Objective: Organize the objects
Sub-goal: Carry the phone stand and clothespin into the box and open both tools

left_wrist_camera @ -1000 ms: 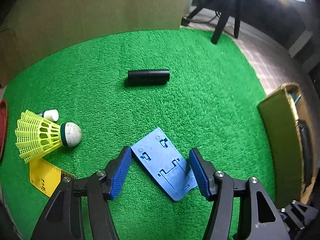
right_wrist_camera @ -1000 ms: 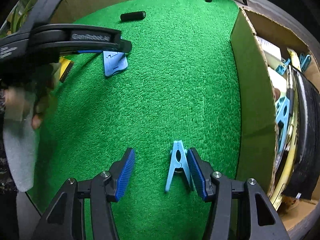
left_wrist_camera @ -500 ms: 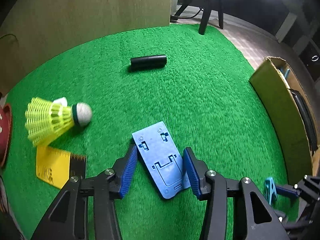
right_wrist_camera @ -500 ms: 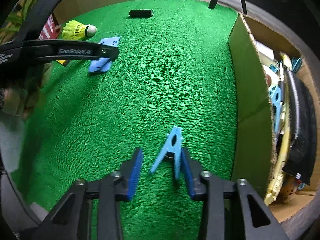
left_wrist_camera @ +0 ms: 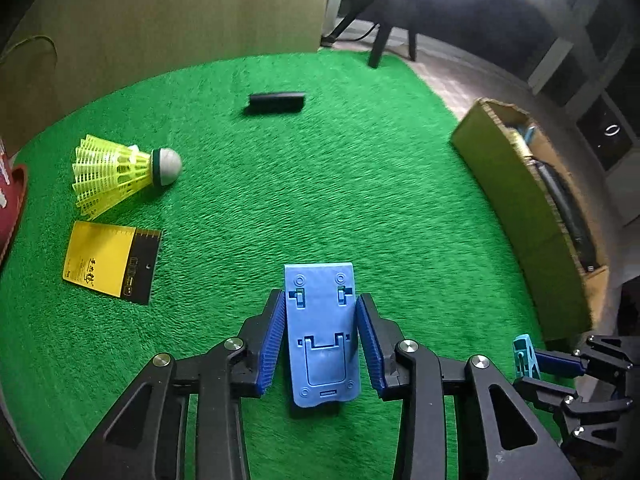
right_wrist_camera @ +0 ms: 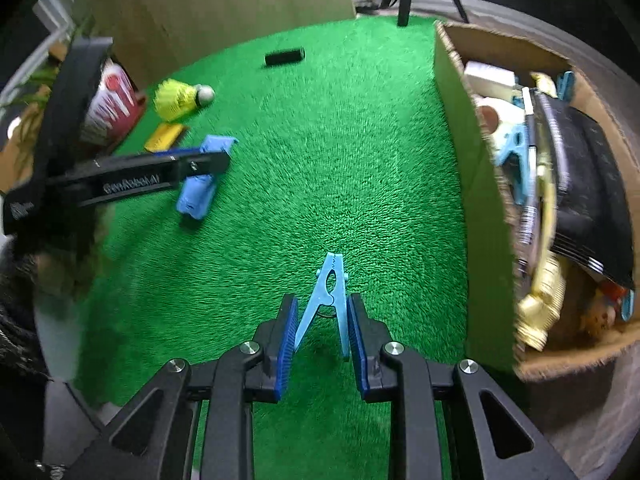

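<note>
Against the green mat (left_wrist_camera: 340,200), things are placed from left to right. A shuttlecock (left_wrist_camera: 120,172) and a yellow card (left_wrist_camera: 108,258) are seen at its left edge, a black bar (left_wrist_camera: 276,102) near its far side. The blue stand (left_wrist_camera: 322,334) is clamped by the left gripper (left_wrist_camera: 320,340), whose jaws have just been closing. The clothespin (right_wrist_camera: 326,300) is pinched by the right gripper (right_wrist_camera: 322,340), likewise narrowed, above the mat beside the full box (right_wrist_camera: 456,160) at its right edge.
</note>
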`<state>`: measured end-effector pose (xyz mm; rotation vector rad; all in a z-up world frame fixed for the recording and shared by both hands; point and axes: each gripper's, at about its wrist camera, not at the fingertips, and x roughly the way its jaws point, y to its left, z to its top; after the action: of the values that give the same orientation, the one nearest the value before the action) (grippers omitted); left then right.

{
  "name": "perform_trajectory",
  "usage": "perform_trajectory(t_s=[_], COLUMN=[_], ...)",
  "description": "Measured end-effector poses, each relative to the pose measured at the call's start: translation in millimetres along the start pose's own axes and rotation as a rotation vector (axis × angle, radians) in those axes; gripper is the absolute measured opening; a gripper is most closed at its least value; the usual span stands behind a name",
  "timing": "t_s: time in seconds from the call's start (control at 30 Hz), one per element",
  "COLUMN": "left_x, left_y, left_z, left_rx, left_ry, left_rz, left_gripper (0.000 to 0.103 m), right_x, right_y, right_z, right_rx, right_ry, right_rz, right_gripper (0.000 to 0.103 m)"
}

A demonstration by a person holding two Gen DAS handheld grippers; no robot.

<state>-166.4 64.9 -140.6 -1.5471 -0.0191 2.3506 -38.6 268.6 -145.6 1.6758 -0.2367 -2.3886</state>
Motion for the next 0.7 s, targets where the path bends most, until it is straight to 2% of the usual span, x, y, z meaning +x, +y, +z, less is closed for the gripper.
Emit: perform_trajectory(t_s=[0.3,0.7], left_x=[-32,-10], left_y=[-70,-170], left_z=[18,69], left_rx=[0.084,0.175], left_ry=[-0.073,-0.098], left_rz=[-0.100,-0.185], left_gripper=[0.039,0.039], right_x=[-55,-101], right_y=[-26,-110], right_z=[7,-3], right_rx=[0.084,0.220], right_ry=[-0.132,-0.228], right_rz=[0.027,-0.047], right_gripper=[0.023,0.023])
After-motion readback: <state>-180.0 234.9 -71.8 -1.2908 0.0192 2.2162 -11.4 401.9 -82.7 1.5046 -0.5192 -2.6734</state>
